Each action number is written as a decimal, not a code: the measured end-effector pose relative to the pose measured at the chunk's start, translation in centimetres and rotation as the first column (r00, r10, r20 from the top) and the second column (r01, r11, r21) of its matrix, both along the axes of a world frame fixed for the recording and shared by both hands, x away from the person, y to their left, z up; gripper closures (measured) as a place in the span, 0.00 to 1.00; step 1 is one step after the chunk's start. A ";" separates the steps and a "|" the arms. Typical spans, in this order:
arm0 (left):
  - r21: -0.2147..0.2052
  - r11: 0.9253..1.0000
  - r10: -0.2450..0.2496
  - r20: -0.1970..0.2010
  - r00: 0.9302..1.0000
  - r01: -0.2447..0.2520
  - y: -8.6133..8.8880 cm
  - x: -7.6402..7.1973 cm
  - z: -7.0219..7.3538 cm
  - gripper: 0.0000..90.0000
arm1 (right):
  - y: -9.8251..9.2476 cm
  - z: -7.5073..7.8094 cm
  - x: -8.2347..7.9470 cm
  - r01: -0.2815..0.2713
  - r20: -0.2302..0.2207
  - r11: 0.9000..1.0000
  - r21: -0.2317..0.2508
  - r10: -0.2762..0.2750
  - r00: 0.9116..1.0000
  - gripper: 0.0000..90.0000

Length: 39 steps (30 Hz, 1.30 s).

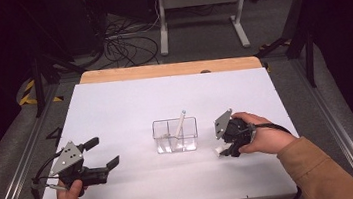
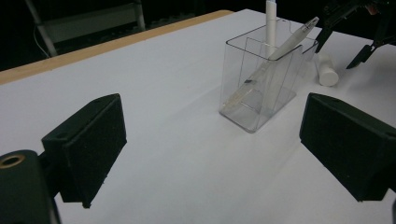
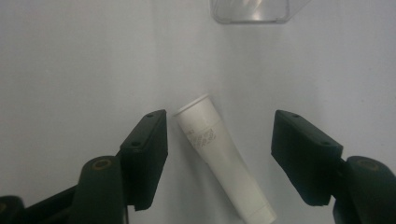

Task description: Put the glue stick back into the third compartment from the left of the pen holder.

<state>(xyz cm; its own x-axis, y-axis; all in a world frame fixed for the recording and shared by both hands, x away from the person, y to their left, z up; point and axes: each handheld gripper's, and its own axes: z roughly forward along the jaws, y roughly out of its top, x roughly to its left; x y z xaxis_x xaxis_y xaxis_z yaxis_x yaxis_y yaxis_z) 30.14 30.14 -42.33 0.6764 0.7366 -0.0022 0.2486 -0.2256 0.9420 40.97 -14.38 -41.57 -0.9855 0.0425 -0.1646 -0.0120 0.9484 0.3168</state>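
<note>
White tube (image 3: 223,164) lies flat on the tabletop (image 1: 115,111) between the right gripper's (image 3: 219,158) open jaws, right of the clear holder (image 1: 175,135); left gripper (image 2: 210,154) gapes wide.

table (image 1: 115,111): white sheet on top, pale wood strip along the far edge. holder (image 1: 175,135): clear, colourless, with a clear inner divider. pens in it: one white (image 2: 271,23), one translucent, faintly cream (image 2: 280,51). tube (image 3: 219,154) lying right of the holder: plain white, white cap end, small block of grey print on the side. left gripper (image 1: 101,156) and right gripper (image 1: 226,150): black jaws, each with a grey three-cornered plate. sleeves (image 1: 319,174): tan-brown. floor: grey; yellow-black hazard tape (image 1: 28,94) far left.
</note>
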 end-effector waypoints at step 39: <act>0.011 1.000 -0.002 -0.004 1.000 0.002 0.0 0.0 -0.2 0.09 | 0.7 -2.4 0.5 -0.131 -0.017 0.986 -0.104 0.130 0.991 0.67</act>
<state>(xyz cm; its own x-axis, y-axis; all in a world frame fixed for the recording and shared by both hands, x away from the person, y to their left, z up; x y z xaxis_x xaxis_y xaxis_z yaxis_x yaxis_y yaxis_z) 30.13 30.17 -42.52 0.6777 0.7353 0.0027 0.2522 -0.2359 0.9385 41.43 -13.64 -44.01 -0.9830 -0.1037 -0.1515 -0.1353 0.9669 0.2164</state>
